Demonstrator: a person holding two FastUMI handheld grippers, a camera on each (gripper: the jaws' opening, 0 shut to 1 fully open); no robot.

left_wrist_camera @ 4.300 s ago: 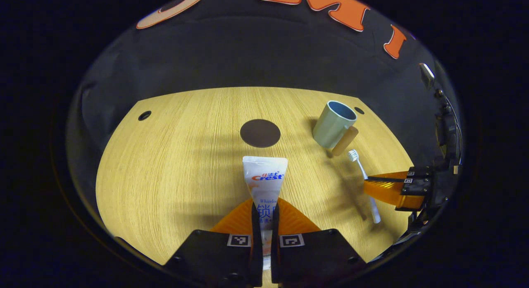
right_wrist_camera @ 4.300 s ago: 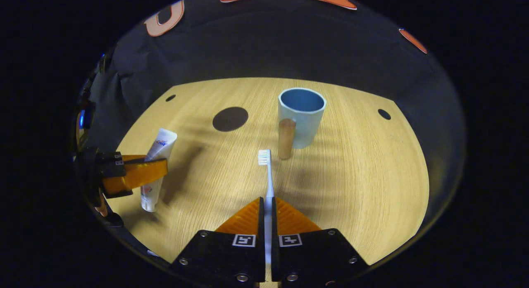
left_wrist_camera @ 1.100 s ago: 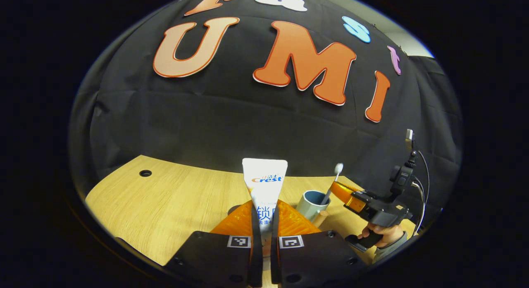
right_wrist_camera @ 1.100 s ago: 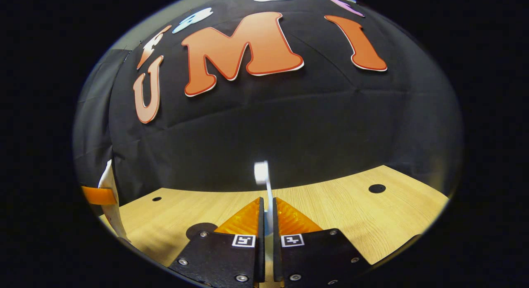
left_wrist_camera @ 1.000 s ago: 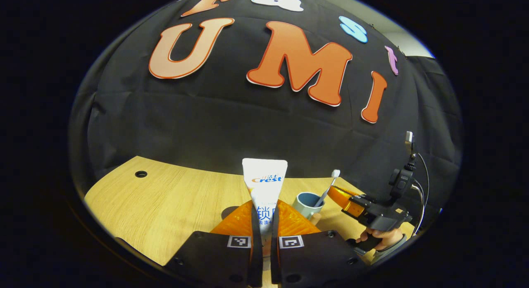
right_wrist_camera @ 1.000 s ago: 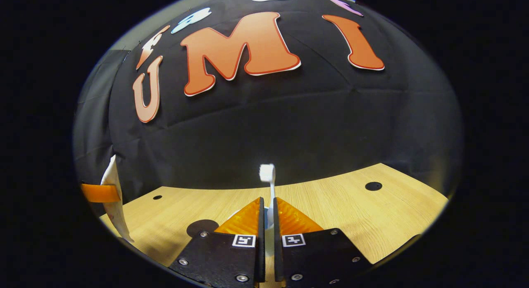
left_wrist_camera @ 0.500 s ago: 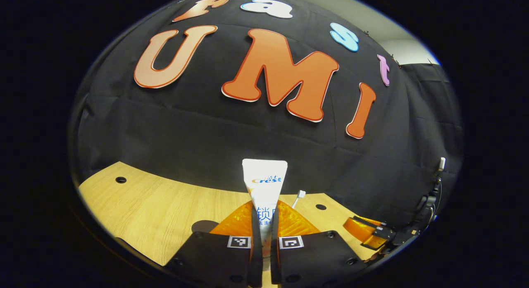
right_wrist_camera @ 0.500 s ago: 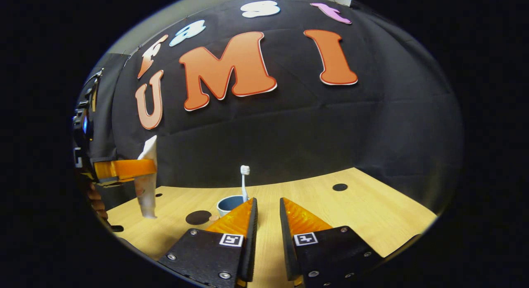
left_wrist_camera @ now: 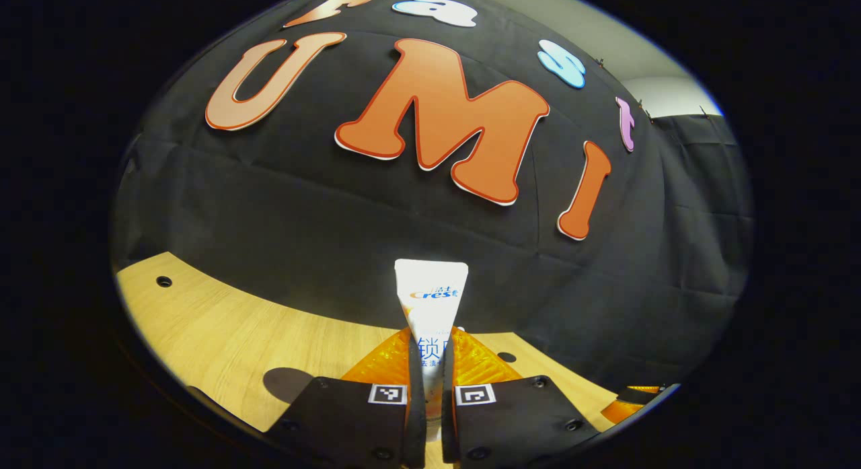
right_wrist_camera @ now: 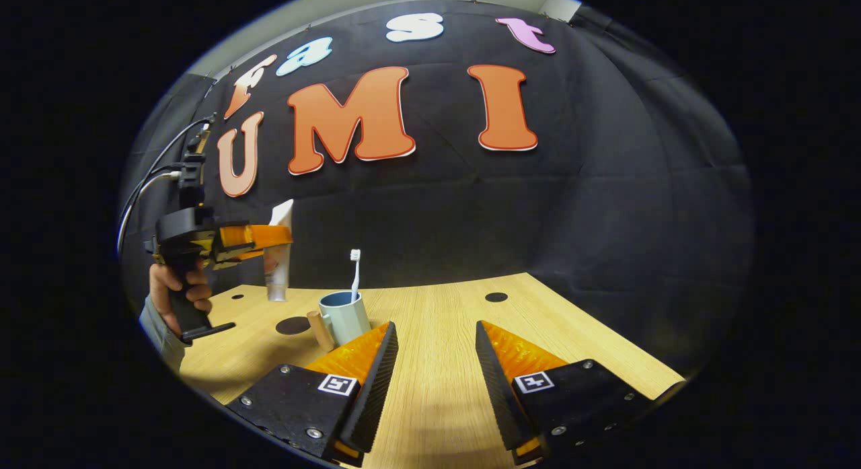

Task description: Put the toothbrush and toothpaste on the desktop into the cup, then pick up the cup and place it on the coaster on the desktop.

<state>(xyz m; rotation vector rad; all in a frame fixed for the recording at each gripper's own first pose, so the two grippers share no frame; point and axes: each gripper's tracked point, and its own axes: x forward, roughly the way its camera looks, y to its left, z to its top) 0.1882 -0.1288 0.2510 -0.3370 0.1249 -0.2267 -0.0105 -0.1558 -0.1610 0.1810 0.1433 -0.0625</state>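
My left gripper [left_wrist_camera: 430,361] is shut on the white toothpaste tube [left_wrist_camera: 431,307], which stands upright between its fingers, flat end up. In the right gripper view that same left gripper [right_wrist_camera: 252,239] hangs above the table, up and to the left of the cup, with the tube [right_wrist_camera: 278,257] pointing cap down. The pale blue cup [right_wrist_camera: 342,317] stands upright on the wooden table [right_wrist_camera: 437,361], its wooden handle to the left. The white toothbrush [right_wrist_camera: 354,274] stands in it, bristles up. My right gripper [right_wrist_camera: 434,351] is open and empty, to the right of the cup. The dark round coaster [right_wrist_camera: 293,325] lies left of the cup.
A hand [right_wrist_camera: 176,291] holds the left gripper's handle, with cables running up from it. Small dark holes [right_wrist_camera: 496,297] mark the table top. The coaster [left_wrist_camera: 286,383] also peeks out beside the left gripper's fingers. The table's far edge meets the black cloth wall.
My right gripper has let go of the toothbrush, which now stands in the cup, opened wide and drawn back to the right. My left gripper has lifted the toothpaste and carried it towards the cup.
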